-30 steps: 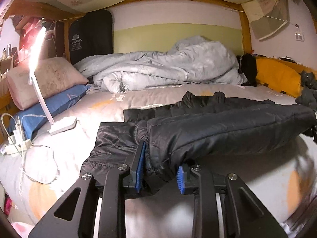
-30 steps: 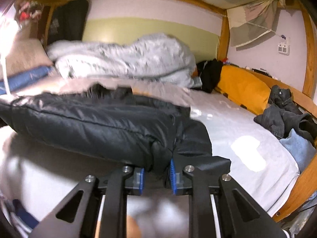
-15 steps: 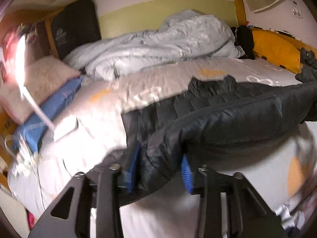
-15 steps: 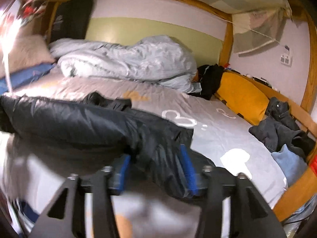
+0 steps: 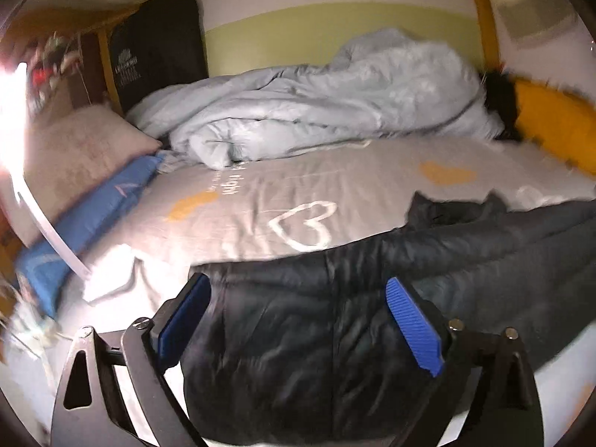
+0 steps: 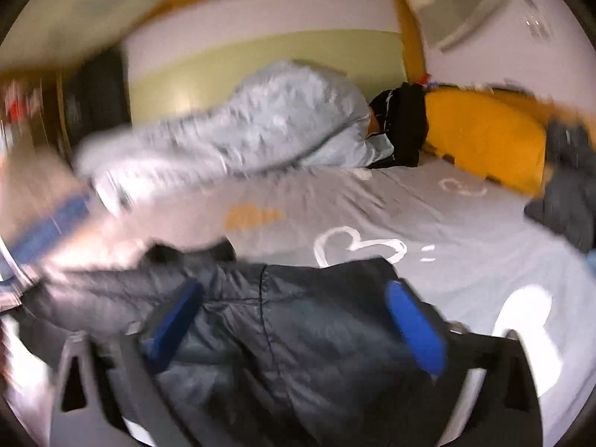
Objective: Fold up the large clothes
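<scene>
Both cameras sit low and close over the black jacket (image 5: 335,335) at the bed's (image 5: 335,193) near edge, facing across it toward the far wall. The left view looks from nearer the pillow (image 5: 74,149) end. Both share the crumpled quilt (image 6: 268,126) and heart-printed sheet.

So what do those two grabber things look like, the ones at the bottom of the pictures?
Both look alike. The left gripper has two black fingers with triangle-shaped holes cut in them and small silver screws. Each finger ends in a bright blue ribbed pad. The right gripper has the same black fingers and blue pads, though its picture is blurry. No hands or sleeves show.
</scene>
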